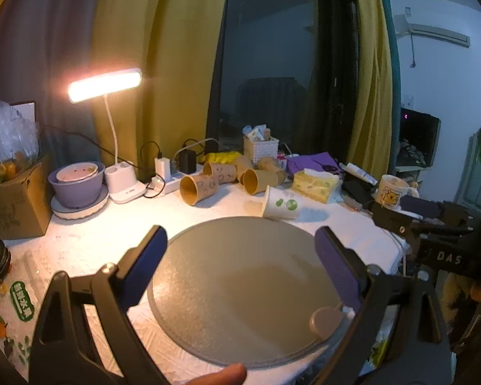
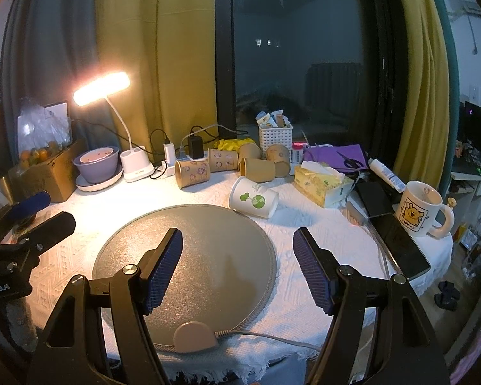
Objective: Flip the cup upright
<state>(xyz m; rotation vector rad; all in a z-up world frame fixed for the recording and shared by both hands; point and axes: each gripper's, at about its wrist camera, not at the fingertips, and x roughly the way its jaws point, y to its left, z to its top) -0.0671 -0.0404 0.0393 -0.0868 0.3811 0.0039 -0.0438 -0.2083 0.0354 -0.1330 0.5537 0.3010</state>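
Observation:
A white paper cup with green print [image 1: 280,203] [image 2: 253,198] lies on its side just beyond the far edge of a round grey mat [image 1: 240,288] [image 2: 189,256]. My left gripper [image 1: 240,240] is open and empty above the mat, well short of the cup. My right gripper [image 2: 237,240] is open and empty above the mat's right part, with the cup ahead of it. The right gripper also shows in the left wrist view [image 1: 413,215], and the left gripper in the right wrist view [image 2: 41,215].
Several brown paper cups [image 2: 192,171] lie on their sides behind the white cup. A tissue pack [image 2: 324,184], a bear mug [image 2: 421,208] and a phone [image 2: 397,240] are at the right. A lit desk lamp [image 2: 101,88], a purple bowl [image 2: 96,163] and a cardboard box [image 2: 48,173] are at the left.

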